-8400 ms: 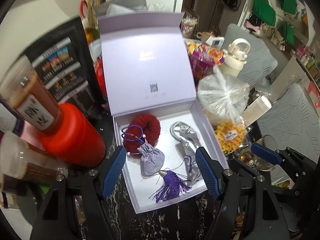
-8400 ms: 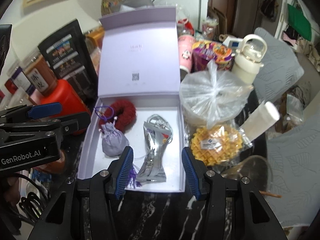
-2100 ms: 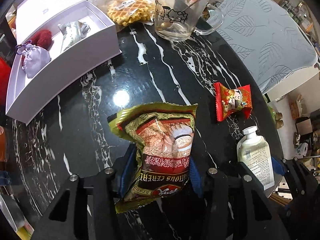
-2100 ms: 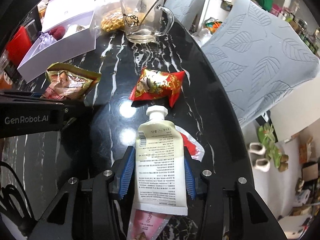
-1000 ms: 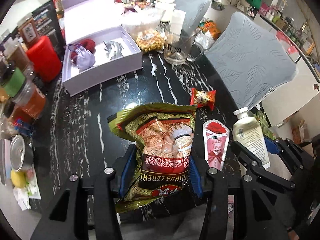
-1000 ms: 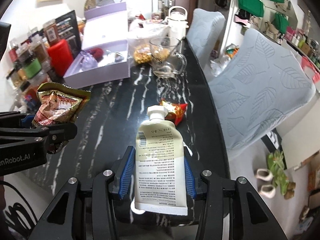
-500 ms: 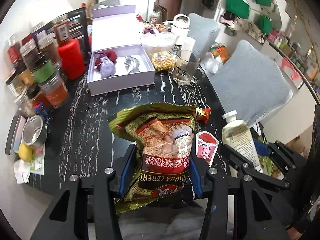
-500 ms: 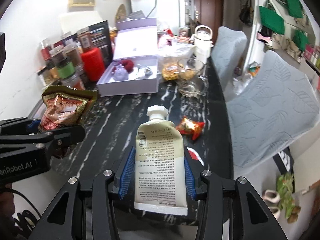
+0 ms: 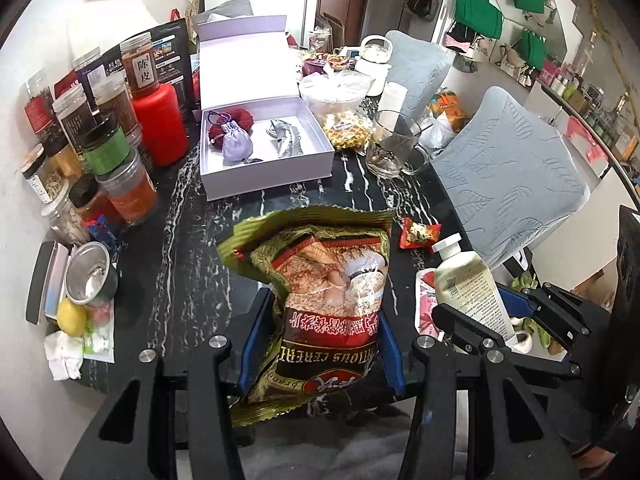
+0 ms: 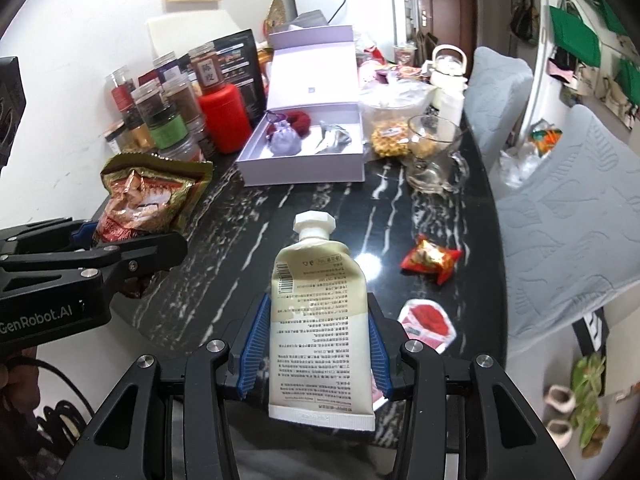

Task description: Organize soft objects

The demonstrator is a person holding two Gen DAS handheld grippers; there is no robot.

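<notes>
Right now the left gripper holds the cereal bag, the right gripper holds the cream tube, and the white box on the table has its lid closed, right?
Not quite. The white box has its lid standing open, as the right wrist view shows. The left gripper does hold the cereal bag, and the right gripper does hold the cream tube.

The table (image 10: 328, 216) was black with white marbled veins. The cereal bag (image 9: 328, 300) was olive-green and gold with a dark red band. The tube (image 10: 320, 320) was cream with dark print and a white cap. The open box (image 9: 260, 148) was pale lilac, holding a lavender pouch (image 9: 237, 145) and a dark red scrunchie (image 9: 240, 118). The chair covers (image 10: 568, 240) were grey-blue with a leaf pattern.
</notes>
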